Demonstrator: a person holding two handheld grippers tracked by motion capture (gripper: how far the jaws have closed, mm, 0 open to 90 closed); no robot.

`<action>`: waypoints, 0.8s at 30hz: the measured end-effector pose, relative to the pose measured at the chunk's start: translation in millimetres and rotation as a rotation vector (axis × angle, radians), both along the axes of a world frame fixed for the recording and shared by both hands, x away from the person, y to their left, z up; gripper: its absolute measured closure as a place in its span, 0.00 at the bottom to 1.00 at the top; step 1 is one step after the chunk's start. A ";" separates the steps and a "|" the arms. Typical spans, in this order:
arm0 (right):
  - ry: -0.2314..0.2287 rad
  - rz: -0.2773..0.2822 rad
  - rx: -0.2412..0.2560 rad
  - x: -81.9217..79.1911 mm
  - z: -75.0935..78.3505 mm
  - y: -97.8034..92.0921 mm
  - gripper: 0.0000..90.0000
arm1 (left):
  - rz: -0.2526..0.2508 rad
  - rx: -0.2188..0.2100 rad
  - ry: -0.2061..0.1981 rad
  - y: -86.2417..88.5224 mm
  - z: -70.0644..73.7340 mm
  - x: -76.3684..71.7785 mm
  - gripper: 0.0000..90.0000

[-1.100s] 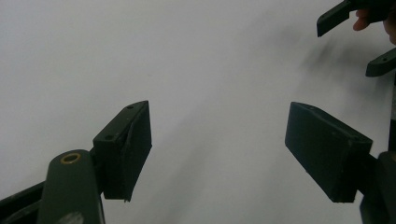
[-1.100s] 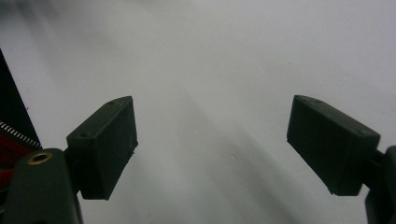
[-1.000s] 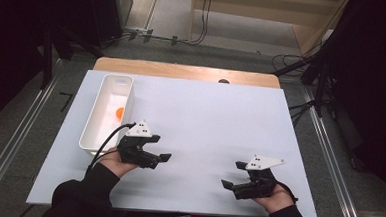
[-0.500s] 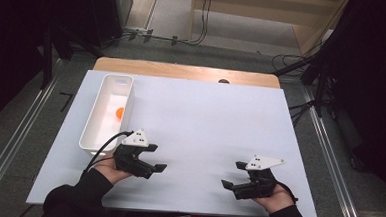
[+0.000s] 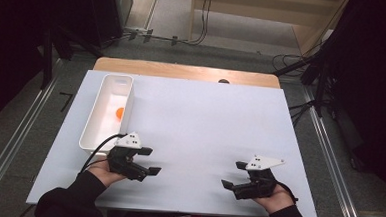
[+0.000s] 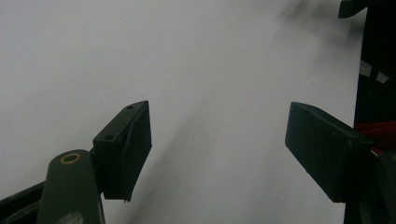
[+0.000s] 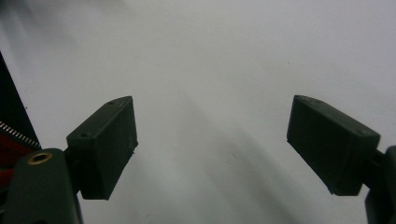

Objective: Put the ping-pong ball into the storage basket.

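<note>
The left tool (image 5: 150, 161) has drawn back toward the table's (image 5: 205, 119) near edge, jaws wide and empty like the right tool's (image 5: 231, 174). The orange ball (image 5: 120, 112) lies in the white bin (image 5: 91, 128), ahead of the nearer left tool.

Left gripper (image 5: 149, 161) — nearer table edge

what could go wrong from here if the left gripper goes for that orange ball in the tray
The orange ball is small and round, lying against the right wall of the narrow white tray; open jaws may push it away and set it rolling. The left gripper points toward the right gripper, away from the tray, so it must turn first. Its cable lies by the tray's near corner and could snag it.
</note>
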State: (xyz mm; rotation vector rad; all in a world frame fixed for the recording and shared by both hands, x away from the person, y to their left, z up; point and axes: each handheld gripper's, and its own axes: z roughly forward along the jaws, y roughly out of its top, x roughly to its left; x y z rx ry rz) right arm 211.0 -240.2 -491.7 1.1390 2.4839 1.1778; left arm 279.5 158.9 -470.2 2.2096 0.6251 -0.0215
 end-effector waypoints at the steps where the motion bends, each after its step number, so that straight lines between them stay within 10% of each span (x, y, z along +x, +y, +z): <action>1: -0.009 0.000 0.000 0.1 0.1 -0.2 0.16 | 0.002 0.005 -0.005 1.4 -0.4 -0.2 0.26; 24: -0.008 -0.013 0.009 1.2 0.0 -2.7 0.16 | -0.028 0.057 -0.020 17.8 -8.9 -11.0 0.26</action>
